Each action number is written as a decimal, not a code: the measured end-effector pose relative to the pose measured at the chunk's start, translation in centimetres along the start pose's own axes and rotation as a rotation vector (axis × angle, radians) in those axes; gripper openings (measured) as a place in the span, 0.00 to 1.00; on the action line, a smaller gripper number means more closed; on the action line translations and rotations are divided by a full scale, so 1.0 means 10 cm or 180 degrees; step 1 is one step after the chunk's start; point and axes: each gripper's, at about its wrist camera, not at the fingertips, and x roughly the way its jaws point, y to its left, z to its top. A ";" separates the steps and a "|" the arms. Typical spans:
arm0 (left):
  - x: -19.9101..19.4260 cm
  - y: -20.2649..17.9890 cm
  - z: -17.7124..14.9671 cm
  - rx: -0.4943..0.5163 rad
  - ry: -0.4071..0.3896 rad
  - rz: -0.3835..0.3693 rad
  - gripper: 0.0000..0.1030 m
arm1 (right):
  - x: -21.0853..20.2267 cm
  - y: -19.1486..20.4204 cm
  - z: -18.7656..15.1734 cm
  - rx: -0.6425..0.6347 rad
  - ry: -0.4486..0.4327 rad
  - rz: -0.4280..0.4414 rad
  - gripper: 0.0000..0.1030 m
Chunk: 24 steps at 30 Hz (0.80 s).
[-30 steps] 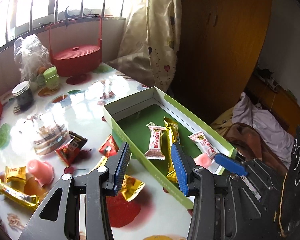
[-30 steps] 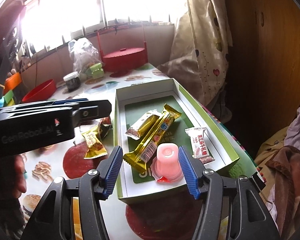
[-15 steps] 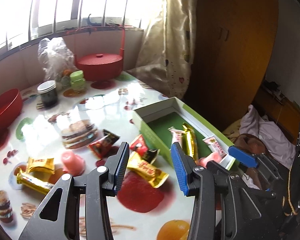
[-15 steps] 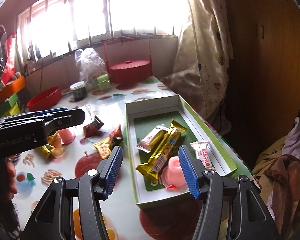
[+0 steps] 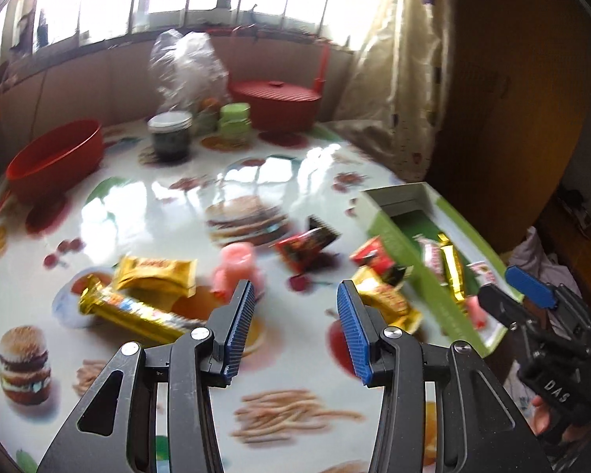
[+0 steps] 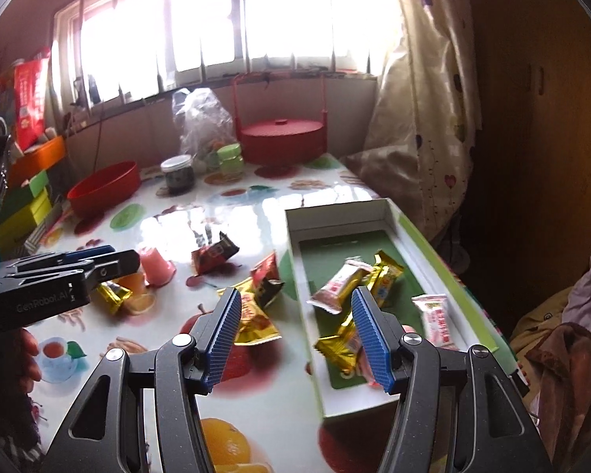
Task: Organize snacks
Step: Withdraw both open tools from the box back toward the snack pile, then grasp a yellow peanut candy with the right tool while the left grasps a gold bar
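I held a two-finger gripper in each hand above a glossy table [image 5: 279, 181] printed with food pictures, and I used the shallow green box [image 6: 445, 276] near the table's right edge as my landmark. My left gripper [image 5: 293, 321] hung with its blue pads spread wide and nothing between them, left of the box, over the loose snacks. My right gripper [image 6: 299, 331] was likewise released and empty, straddling the box's left wall. Inside the box lay a white-and-red bar [image 6: 341, 285], gold bars [image 6: 378, 283], a small white packet [image 6: 435, 319] and a pink jelly cup [image 5: 474, 309], so I judged the sorting partly done. Left of the box waited a gold packet [image 6: 252, 315] just beside its wall, two red-and-black packets [image 5: 307, 246], another pink jelly cup [image 5: 236, 272], and further left a gold pillow packet [image 5: 155, 276] lying against a long gold bar [image 5: 134, 309]. I judged the spread pads suited a fresh pickup from that side. The box's far end was bare, leaving room to drop more. Beyond the snacks the tabletop lay open up to a red bowl [image 5: 55, 157] and a dark jar [image 5: 169, 138]; the box's right wall sat close to the table's edge, leaving little margin there.
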 end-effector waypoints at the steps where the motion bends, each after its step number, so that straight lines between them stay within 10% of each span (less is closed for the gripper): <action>1: 0.02 0.05 -0.02 -0.0033 0.0019 0.0031 0.44 | 0.03 0.03 0.01 -0.0017 0.0017 0.0019 0.57; 24: 0.36 0.51 -0.28 -0.0283 0.0464 0.0459 0.44 | 0.95 0.55 0.07 -0.0641 0.0765 0.0278 0.57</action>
